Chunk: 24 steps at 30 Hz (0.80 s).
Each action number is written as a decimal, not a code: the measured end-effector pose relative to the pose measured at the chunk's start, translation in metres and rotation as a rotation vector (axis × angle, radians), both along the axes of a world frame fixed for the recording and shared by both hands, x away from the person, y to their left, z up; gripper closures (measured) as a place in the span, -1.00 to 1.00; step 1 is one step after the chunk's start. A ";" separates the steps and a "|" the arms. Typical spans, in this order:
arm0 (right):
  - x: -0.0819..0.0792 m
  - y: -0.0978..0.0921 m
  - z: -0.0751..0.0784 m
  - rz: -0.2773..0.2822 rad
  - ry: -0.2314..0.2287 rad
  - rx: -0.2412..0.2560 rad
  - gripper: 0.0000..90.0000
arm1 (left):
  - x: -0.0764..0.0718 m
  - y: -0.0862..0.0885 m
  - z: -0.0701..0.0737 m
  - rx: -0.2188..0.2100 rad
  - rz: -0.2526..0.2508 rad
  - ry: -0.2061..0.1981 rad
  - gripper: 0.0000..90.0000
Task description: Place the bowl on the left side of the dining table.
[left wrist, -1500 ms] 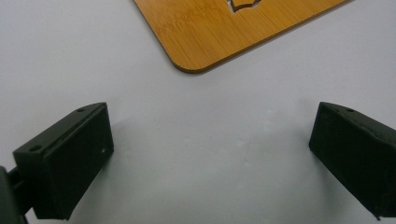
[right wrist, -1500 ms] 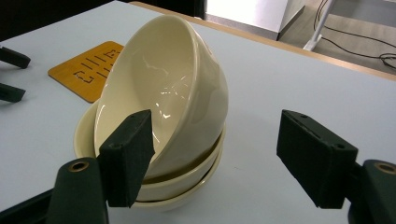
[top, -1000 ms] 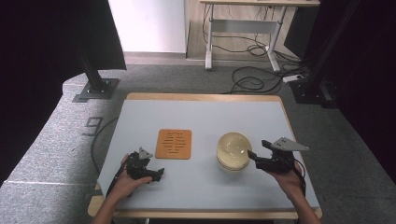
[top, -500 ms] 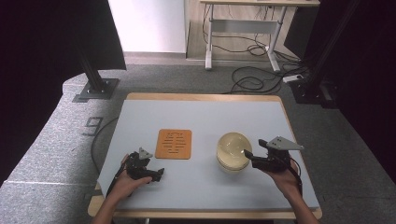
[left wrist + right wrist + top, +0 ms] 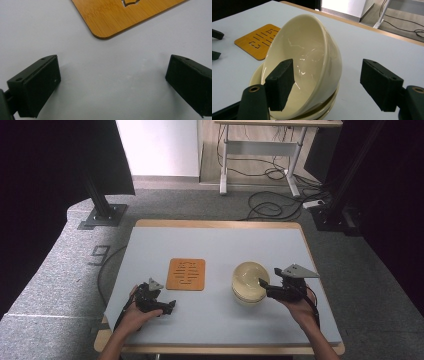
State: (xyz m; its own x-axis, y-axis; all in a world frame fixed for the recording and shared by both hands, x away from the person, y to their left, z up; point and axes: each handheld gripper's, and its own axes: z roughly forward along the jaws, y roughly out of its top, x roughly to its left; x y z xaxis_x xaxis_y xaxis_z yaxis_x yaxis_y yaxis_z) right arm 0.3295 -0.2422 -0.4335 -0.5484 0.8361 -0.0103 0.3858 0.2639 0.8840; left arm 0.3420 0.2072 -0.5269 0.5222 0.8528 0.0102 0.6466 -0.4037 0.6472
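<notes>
Your right hand-held gripper (image 5: 327, 85) is spread wide, one jaw inside the tilted cream bowl (image 5: 307, 57), which leans in the stack on the bench (image 5: 220, 245). Your left hand-held gripper (image 5: 112, 82) gapes empty just short of the bamboo trivet (image 5: 120, 17).

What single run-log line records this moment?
right gripper: open, fingers astride tilted top bowl rim | left gripper: open, near bamboo mat | bowl stack unlifted

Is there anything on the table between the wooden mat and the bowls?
No. In the high view, only bare table lies between the wooden mat and the bowls.
</notes>
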 end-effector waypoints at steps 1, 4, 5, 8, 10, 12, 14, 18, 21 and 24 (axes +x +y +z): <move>0.001 0.001 -0.001 0.001 0.001 -0.003 -0.40 | 0.000 0.000 0.000 0.000 0.000 0.000 -1.00; 0.003 0.002 -0.002 -0.005 0.004 -0.004 -0.40 | 0.000 0.000 0.000 0.000 0.000 0.000 -1.00; 0.004 0.002 -0.002 -0.007 0.004 -0.004 -0.40 | 0.000 0.000 0.000 0.000 0.000 0.000 -1.00; 0.005 0.001 -0.002 -0.011 0.007 -0.003 -0.40 | 0.000 0.000 0.000 0.000 0.000 0.000 -1.00; 0.007 0.002 -0.003 -0.019 0.005 0.003 -0.40 | 0.000 0.000 0.000 0.000 0.000 0.000 -1.00; 0.009 0.003 -0.003 -0.021 0.007 0.003 -0.40 | 0.000 0.000 0.000 0.000 0.000 0.000 -1.00; 0.011 0.004 -0.003 -0.023 0.009 0.006 -0.40 | 0.000 0.000 0.000 0.000 0.000 0.000 -1.00; 0.015 0.009 -0.004 -0.023 0.007 0.010 -0.40 | 0.000 0.000 0.000 0.000 0.000 0.000 -1.00; 0.017 0.012 -0.004 -0.021 0.009 0.007 -0.40 | 0.000 0.000 0.000 0.000 0.000 0.000 -1.00; 0.019 0.015 -0.005 -0.021 0.008 0.003 -0.40 | 0.000 0.000 0.000 0.000 0.000 0.000 -1.00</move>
State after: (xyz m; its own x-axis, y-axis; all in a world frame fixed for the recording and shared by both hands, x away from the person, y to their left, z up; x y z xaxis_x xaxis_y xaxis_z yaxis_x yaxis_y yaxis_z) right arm 0.3485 -0.2272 -0.4385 -0.5304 0.8477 -0.0037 0.3980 0.2529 0.8818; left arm 0.3420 0.2072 -0.5269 0.5225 0.8526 0.0099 0.6466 -0.4037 0.6472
